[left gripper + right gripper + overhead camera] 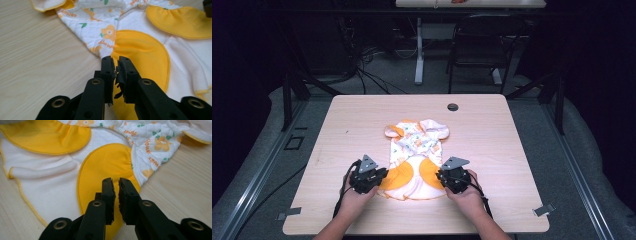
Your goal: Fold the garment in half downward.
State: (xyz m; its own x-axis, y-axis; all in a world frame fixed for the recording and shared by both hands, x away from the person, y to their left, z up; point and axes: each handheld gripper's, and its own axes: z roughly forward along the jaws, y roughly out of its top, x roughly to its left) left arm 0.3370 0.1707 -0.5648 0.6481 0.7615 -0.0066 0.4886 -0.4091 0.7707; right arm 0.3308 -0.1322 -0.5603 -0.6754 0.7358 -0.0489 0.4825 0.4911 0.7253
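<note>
A small baby garment [414, 150], white with a flower print and orange panels, lies flat in the middle of the wooden table [362, 115], neck end away from me. My left gripper [381, 176] is at its near left corner. In the left gripper view the gripper [116, 61] has its jaws closed on the edge of the left orange panel [147, 52]. My right gripper [441, 175] is at the near right corner. In the right gripper view that gripper [116, 182] has its jaws pinched over the right orange panel [107, 160]. The garment's white middle [50, 177] lies slightly wrinkled.
A round cable hole [452, 107] sits near the table's far edge. Bare wood surrounds the garment on all sides. Beyond the table stand a black chair [482, 45] and another table's white leg [419, 60], with cables [367, 70] on the floor.
</note>
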